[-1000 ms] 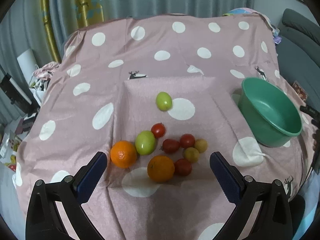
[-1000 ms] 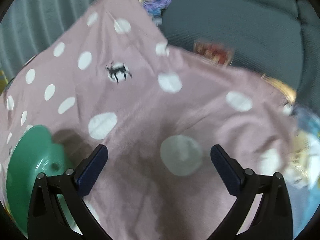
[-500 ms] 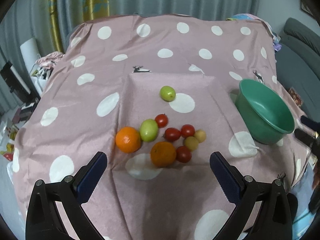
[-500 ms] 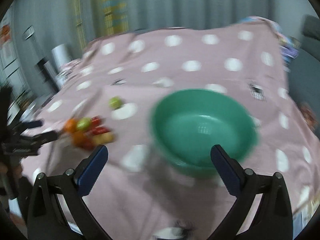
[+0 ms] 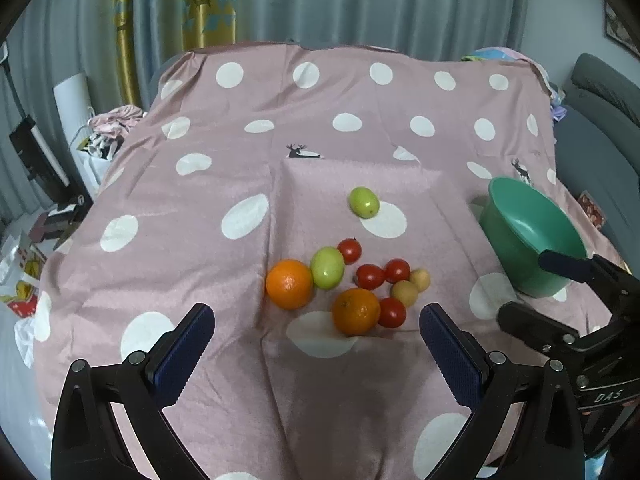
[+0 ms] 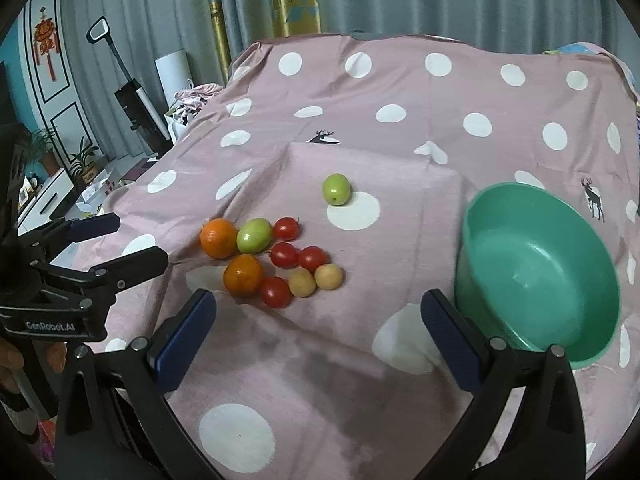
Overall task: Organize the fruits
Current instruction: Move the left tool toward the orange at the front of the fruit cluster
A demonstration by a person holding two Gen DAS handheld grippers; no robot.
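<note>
Left gripper (image 5: 316, 334): black frame with blue ribbed pads, jaws standing wide apart and holding nothing; hovering over the near edge of the fruit cluster, seemingly lining up for a first pick.
Right gripper (image 6: 318, 320): same build, jaws likewise spread wide and empty; hanging between the cluster and the bowl, well placed to ferry pieces across.
Work surface: pink polka-dot cloth (image 5: 240, 168) draped over a table, raised in a flat square under the fruit, so round items are likely resting steadily there.
Fruit cluster: two round oranges (image 5: 289, 284), (image 5: 355, 311), one oval green fruit (image 5: 327, 267), four small red tomatoes, the nearest (image 5: 391, 312), and two small tan fruits (image 5: 404, 293), all lying packed together and touching neighbours, none yet sorted.
Stray piece: a second oval green fruit (image 5: 363, 201) lying apart, beyond the cluster, on a white dot.
Receptacle: green plastic bowl (image 6: 536, 264) sitting empty to the right of the fruit, tilted slightly toward the cameras, presumably the destination.
Progress: judged as the start of the job; nothing is sitting in the bowl.
Risk: the tight packing is leaving little finger room, so closing on one piece may be nudging neighbours into rolling; the outer orange or the nearest tomato is offering the clearest approach.
</note>
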